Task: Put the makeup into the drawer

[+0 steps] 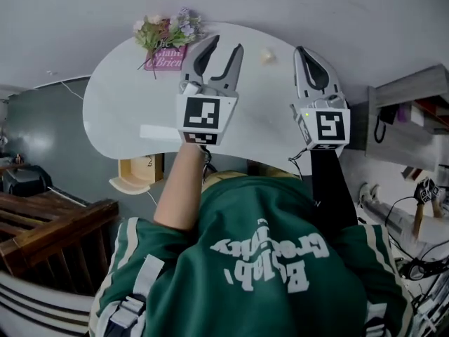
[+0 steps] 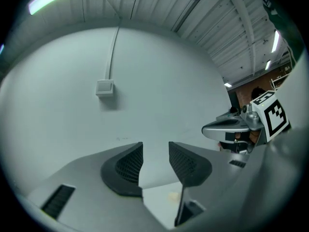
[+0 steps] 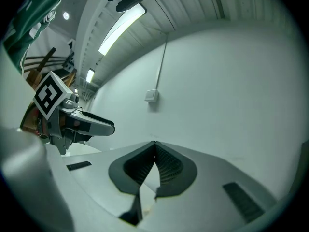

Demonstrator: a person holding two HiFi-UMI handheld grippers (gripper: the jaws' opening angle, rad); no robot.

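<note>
Two hand-held grippers level over a rounded white desk (image 1: pixel 119 111). On the left gripper (image 1: pixel 226 45), fingers partly apart with only bare desk showing between them; on the right gripper (image 1: pixel 304 53), fingers pressed together at the tips, gripping nothing. Presumed makeup: a small pale lump (image 1: pixel 266 56) lying on the desk between the two grippers, at about 3 o'clock from the left fingertips, touched by neither; too small to identify further. A spray of flowers (image 1: pixel 168 30) with a pink card (image 1: pixel 165 58) at 10 o'clock of the left gripper. No drawer clearly in sight; possibly the light wooden unit (image 1: pixel 137 174) under the desk edge at 7 o'clock. Judged light, probably soft and easily squashed or nudged away: best pinched gently across its middle, fingers lowered on either side, never shoved along the smooth top.
</note>
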